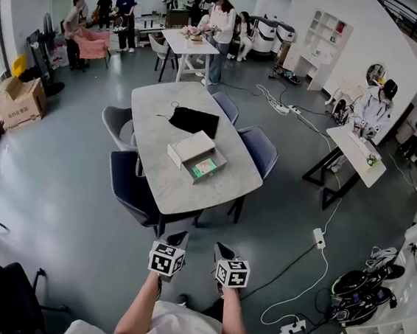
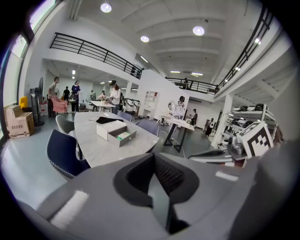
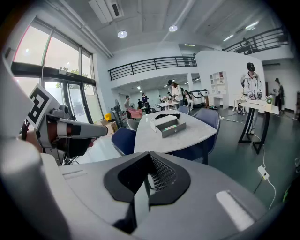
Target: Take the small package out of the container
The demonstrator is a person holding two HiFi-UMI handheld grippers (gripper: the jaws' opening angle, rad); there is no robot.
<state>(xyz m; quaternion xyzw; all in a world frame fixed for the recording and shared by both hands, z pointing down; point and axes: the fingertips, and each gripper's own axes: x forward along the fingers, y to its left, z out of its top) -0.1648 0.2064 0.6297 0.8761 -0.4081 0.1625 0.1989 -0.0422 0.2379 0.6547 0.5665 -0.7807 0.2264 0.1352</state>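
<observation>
An open grey container (image 1: 197,156) lies on the oval marble table (image 1: 164,182), its lid beside it. Inside is the small green-and-white package (image 1: 204,167). Both grippers hover well short of the table, over the floor near the person's body. My left gripper (image 1: 179,236) and right gripper (image 1: 222,249) are side by side, each shut with nothing between the jaws. The left gripper view has its closed jaws (image 2: 158,187) low in frame, with the container (image 2: 116,131) and package (image 2: 123,136) far ahead. Beyond the closed jaws (image 3: 142,190) in the right gripper view, the container (image 3: 167,125) is also distant.
A black cloth (image 1: 193,119) lies on the table behind the container. Dark blue chairs (image 1: 133,189) and grey ones ring the table. Cables and a power strip (image 1: 319,238) trail over the floor at right. A white desk (image 1: 356,154) and people stand farther off.
</observation>
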